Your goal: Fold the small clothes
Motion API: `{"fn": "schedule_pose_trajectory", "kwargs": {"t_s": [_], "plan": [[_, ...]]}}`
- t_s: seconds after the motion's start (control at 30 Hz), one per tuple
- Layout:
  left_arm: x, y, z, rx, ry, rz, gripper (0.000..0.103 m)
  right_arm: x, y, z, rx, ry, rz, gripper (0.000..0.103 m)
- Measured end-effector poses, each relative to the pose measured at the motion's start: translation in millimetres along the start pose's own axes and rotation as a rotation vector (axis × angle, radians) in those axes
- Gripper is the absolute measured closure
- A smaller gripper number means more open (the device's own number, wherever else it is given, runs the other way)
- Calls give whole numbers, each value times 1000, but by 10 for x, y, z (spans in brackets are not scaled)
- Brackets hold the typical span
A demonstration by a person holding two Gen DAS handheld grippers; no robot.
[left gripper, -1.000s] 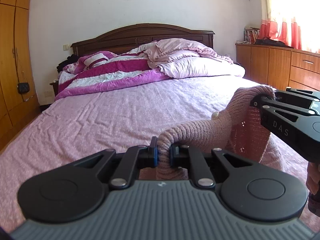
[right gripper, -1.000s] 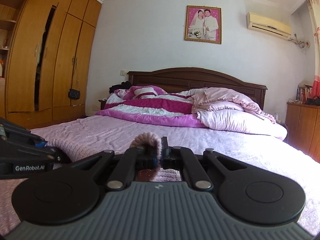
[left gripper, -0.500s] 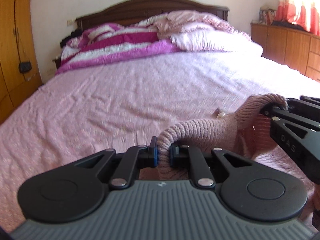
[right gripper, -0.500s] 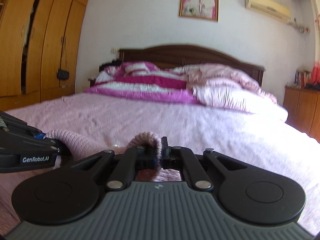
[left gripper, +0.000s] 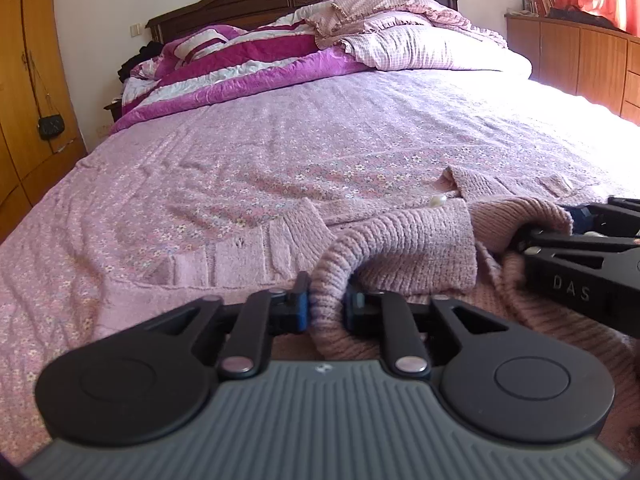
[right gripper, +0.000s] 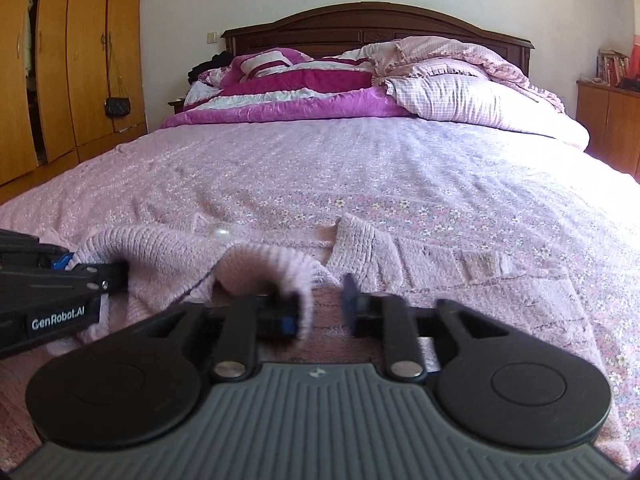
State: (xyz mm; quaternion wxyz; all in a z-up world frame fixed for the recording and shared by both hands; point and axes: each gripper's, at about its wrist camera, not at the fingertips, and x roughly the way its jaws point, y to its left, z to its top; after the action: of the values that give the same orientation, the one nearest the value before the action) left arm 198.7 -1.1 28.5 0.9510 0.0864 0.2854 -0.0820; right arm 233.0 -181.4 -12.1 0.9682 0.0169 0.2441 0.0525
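I had the pink knitted garment (left gripper: 400,248) laid on the bedspread (left gripper: 280,152) in the lower middle of the frame, its hem just folded over. My left gripper (left gripper: 326,306) was opening, though a roll of knit sat between its jaws, touching both. My right gripper (right gripper: 322,308) was opening too — the knit draped against only its left jaw, a clear gap beside it. The release step, I judged. Next I needed to back both off cleanly — without dragging the fold.

A pink knitted garment (left gripper: 404,240) lies on the floral-sheeted bed (left gripper: 240,152) below heaped quilts (left gripper: 260,56).
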Motion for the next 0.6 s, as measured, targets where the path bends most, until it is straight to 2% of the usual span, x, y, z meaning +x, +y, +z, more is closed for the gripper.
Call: {"fn": "schedule_pose_trajectory", "kwargs": {"t_s": [0.03,0.07,0.13,0.37,0.6], "plan": [[-29,9,11,-2,4,0,71,-30,-12,5,9,-3,4,42],[-60,21,23,-4,8,0,64,-85,-38,11,16,-12,7,35],[-143,51,34,-14,16,-3,59,-202,-52,12,26,-30,10,33],[-513,108,-20,-50,3,-30,57,-744,-145,28,56,-62,33,29],[-847,91,-89,-72,6,-51,57,-1269,-100,-165,41,-60,45,24]]}}
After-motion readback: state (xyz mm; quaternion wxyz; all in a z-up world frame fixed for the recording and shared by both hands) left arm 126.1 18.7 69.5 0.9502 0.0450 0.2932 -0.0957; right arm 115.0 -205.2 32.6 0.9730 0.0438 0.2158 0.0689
